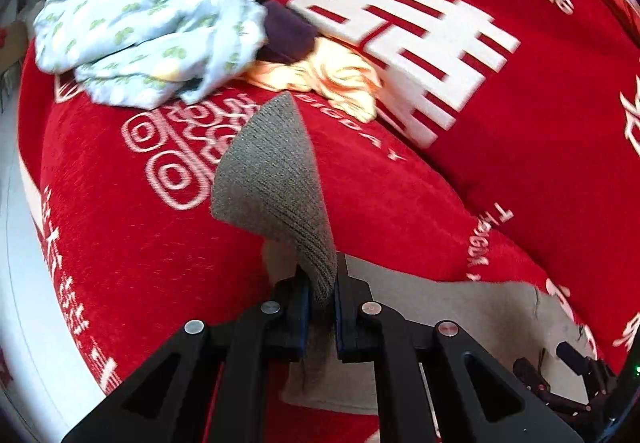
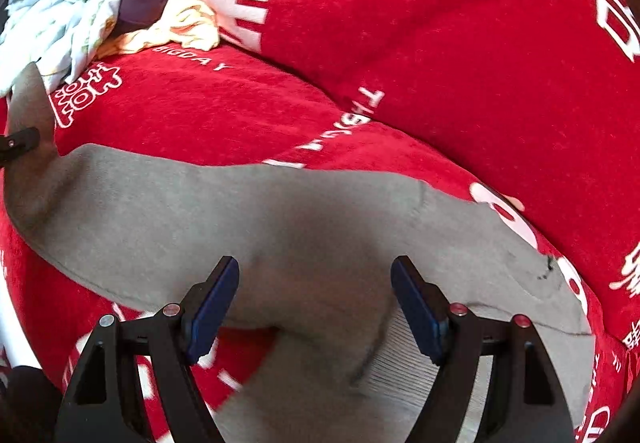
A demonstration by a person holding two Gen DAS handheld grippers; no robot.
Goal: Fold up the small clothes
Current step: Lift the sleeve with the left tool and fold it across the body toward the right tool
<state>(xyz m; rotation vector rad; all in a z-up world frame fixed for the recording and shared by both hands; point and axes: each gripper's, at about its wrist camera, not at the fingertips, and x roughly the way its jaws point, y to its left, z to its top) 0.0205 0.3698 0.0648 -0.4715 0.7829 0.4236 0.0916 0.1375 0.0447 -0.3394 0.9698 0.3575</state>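
A grey knit garment (image 2: 248, 227) lies spread on the red cover. My left gripper (image 1: 322, 295) is shut on one ribbed end of the grey garment (image 1: 276, 179), which stands up as a lifted flap above the jaws. In the right wrist view that lifted end (image 2: 30, 111) shows at the far left with the left gripper's tip beside it. My right gripper (image 2: 315, 297) hovers open just over the middle of the garment, its blue pads (image 2: 212, 307) wide apart with nothing pinched.
A red cover with white lettering (image 1: 500, 147) lies over the whole surface. At the back left sits a heap of clothes: a pale blue printed piece (image 1: 160, 11), a dark purple one (image 1: 286, 33) and a yellow one (image 1: 336, 77). A white edge (image 1: 16, 283) runs along the left.
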